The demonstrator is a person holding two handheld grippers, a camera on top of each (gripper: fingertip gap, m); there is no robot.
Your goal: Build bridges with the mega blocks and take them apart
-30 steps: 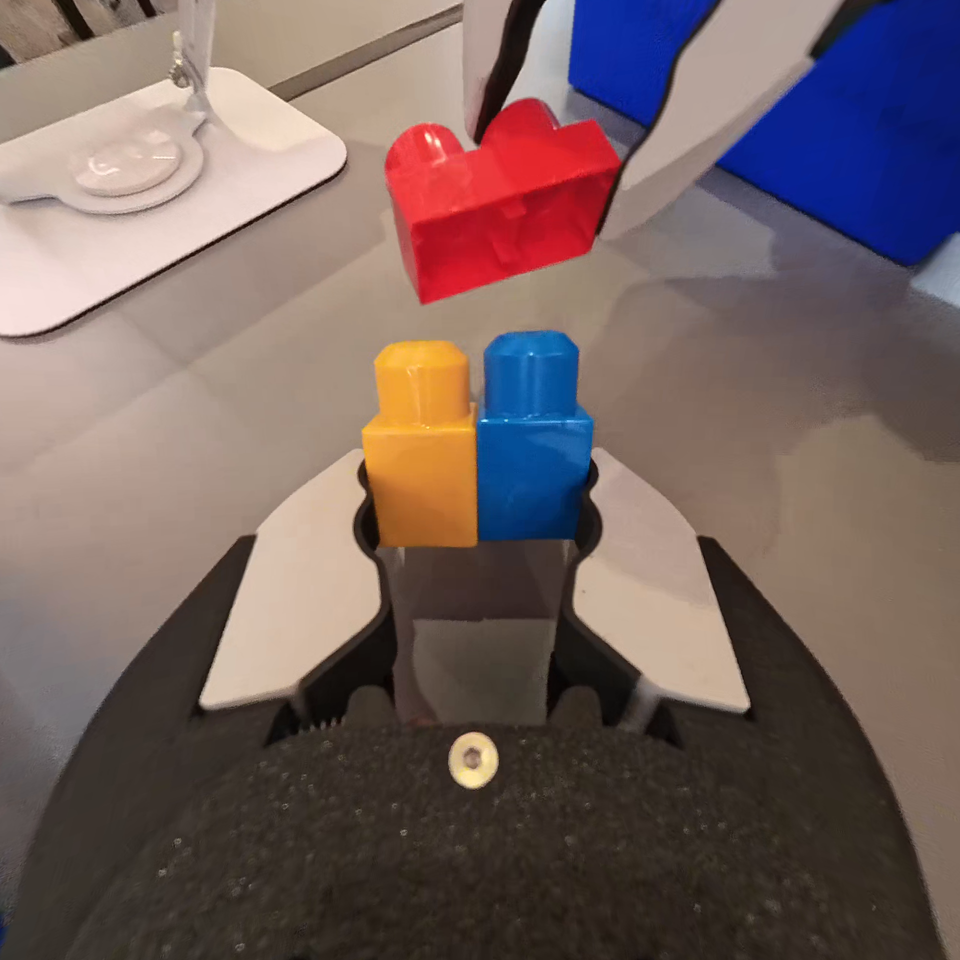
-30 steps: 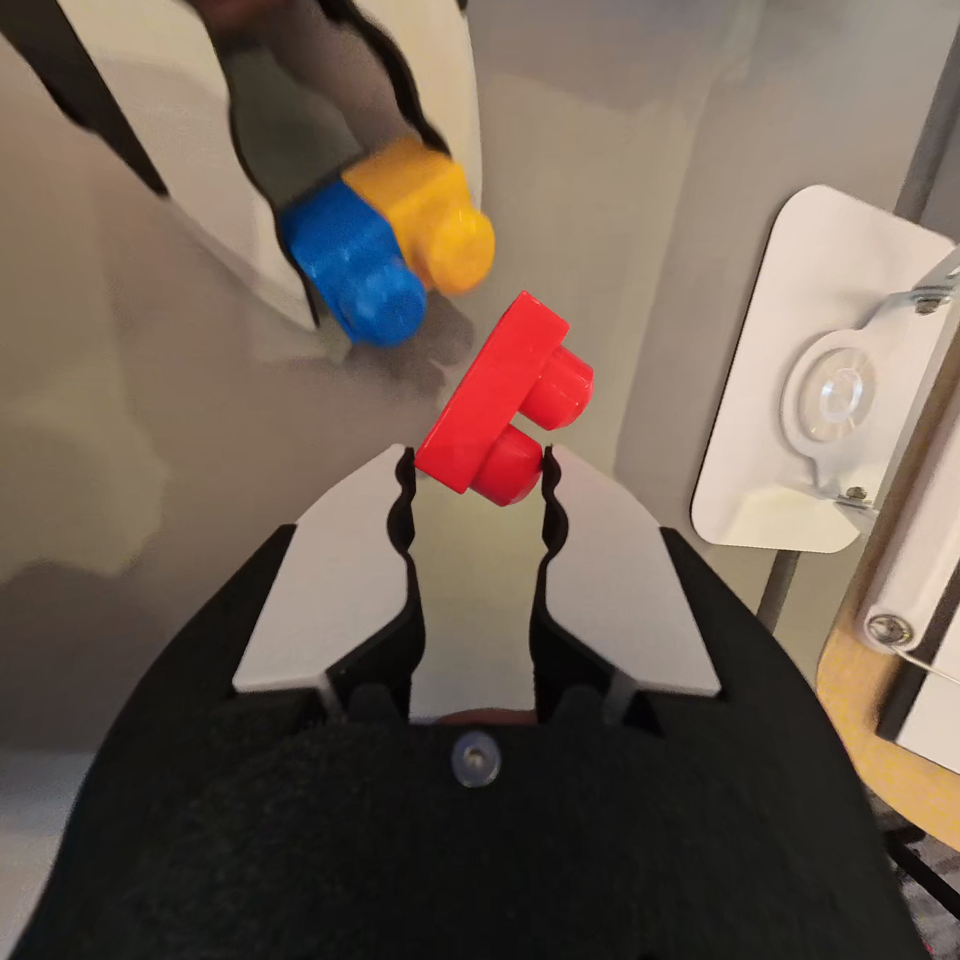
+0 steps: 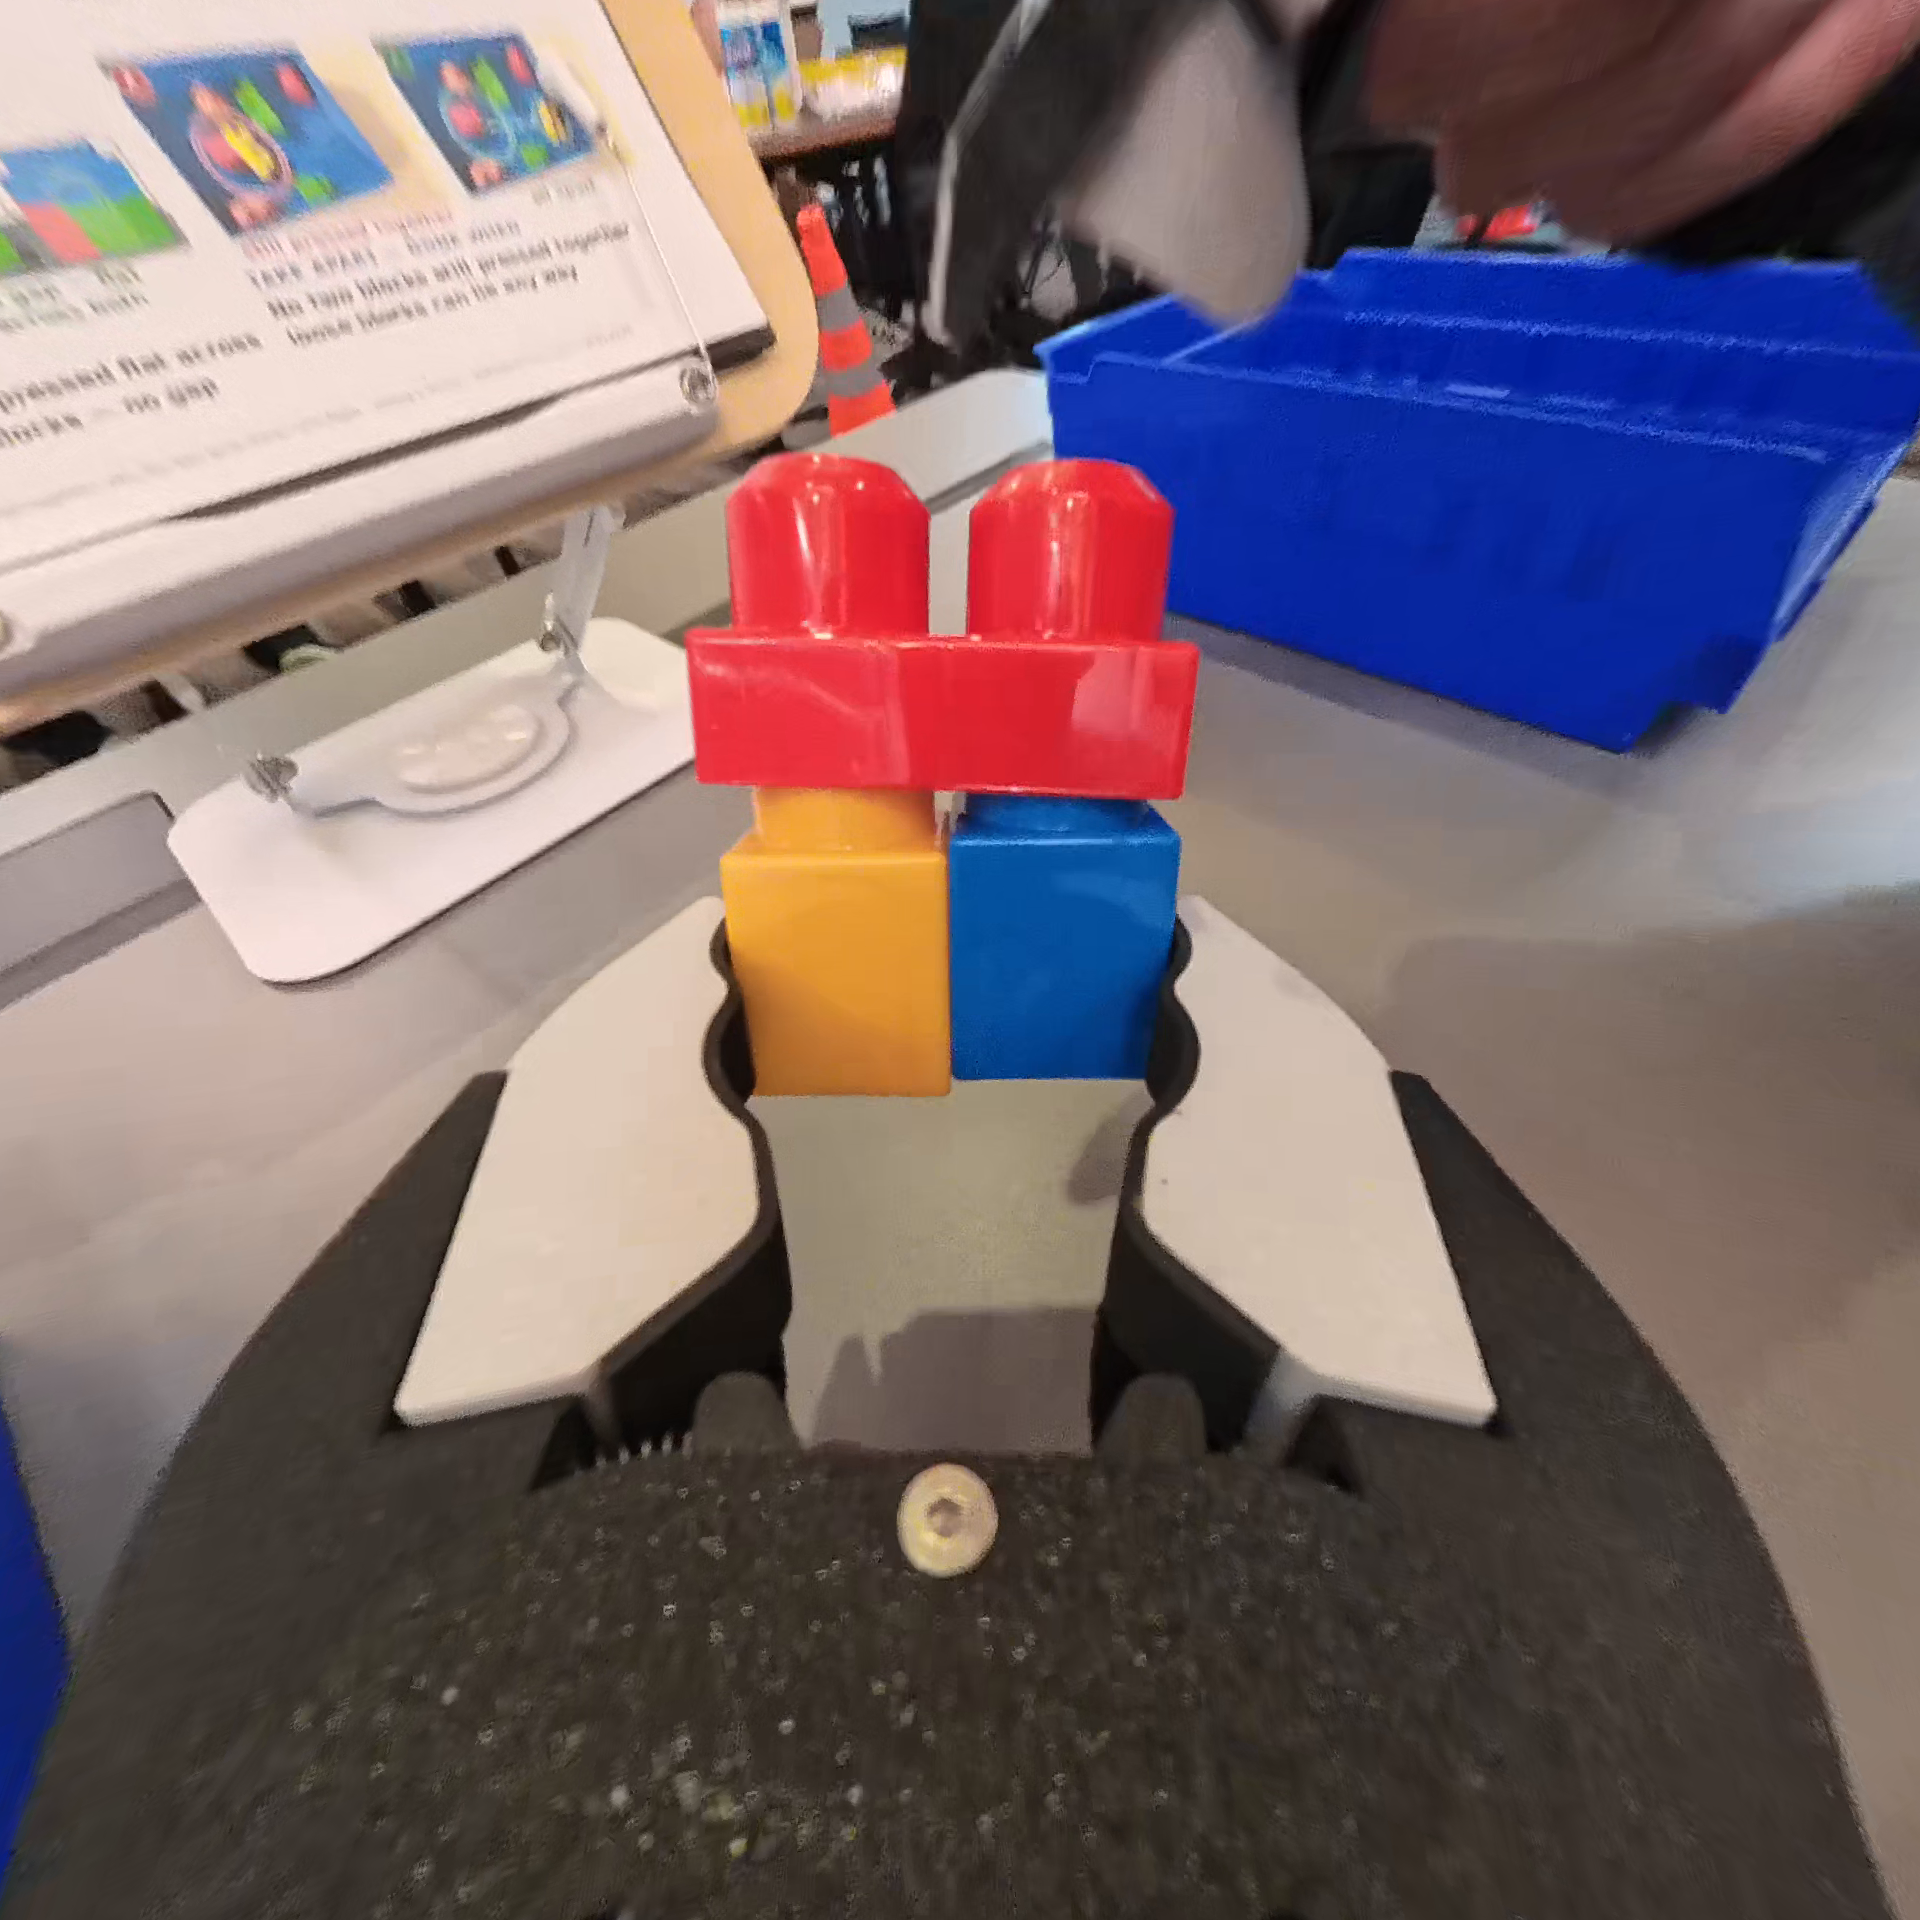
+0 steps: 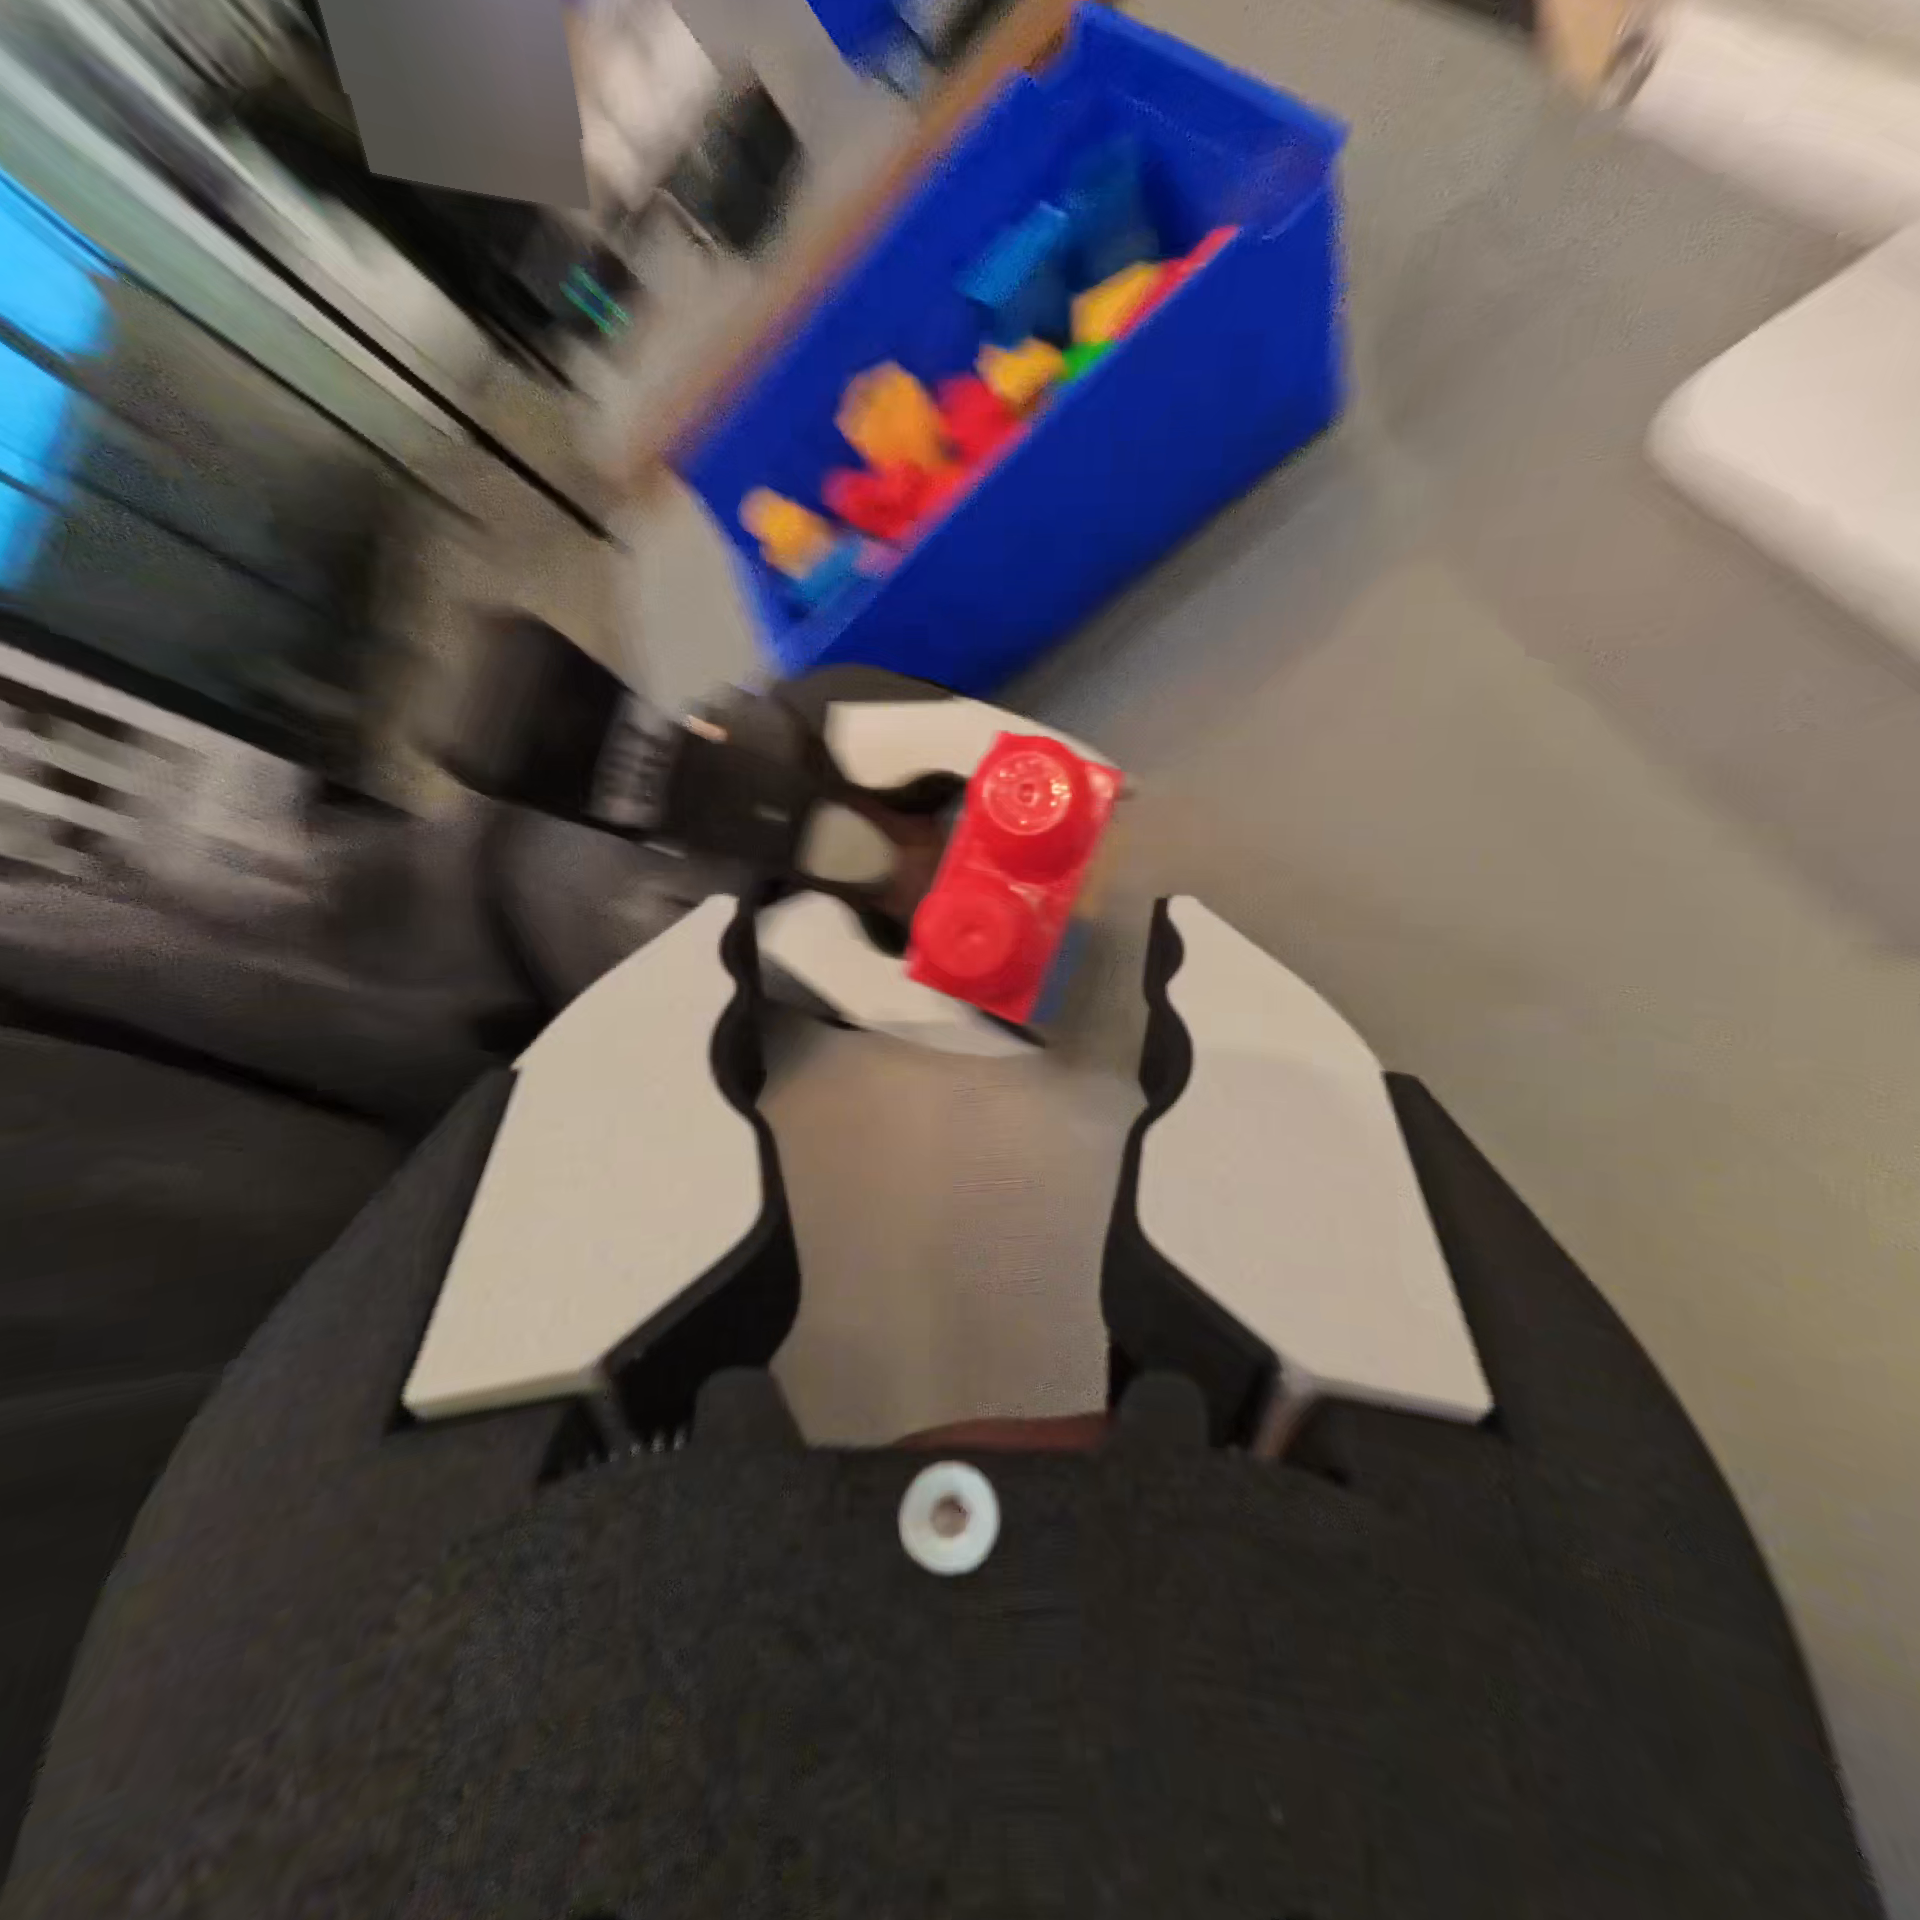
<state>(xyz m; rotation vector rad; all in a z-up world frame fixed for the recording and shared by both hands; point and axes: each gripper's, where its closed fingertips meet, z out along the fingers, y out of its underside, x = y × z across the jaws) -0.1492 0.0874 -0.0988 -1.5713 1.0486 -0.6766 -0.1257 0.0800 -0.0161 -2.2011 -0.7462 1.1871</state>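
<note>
My left gripper (image 3: pixel 951 997) is shut on a yellow block (image 3: pixel 836 966) and a blue block (image 3: pixel 1060 956) held side by side. A red two-stud block (image 3: pixel 940 707) sits across their tops, lower on the blue side, with some of the yellow stud still showing. My right gripper (image 4: pixel 951 966) is open and empty, above the stack; it shows blurred at the top of the left wrist view (image 3: pixel 1132 187). The red block (image 4: pixel 1008 873) and the left gripper's fingers (image 4: pixel 894 738) show from above in the right wrist view.
A blue bin (image 3: pixel 1475 499) stands on the grey table at the right; it holds several coloured blocks (image 4: pixel 935 436). An instruction board (image 3: pixel 343 260) on a white stand (image 3: pixel 416 790) is at the back left. A person's hand (image 3: pixel 1642 114) holds the right gripper.
The red block went from the right gripper onto the yellow and blue blocks. The right gripper opened and drew away upward. The left gripper tilted up with the stack.
</note>
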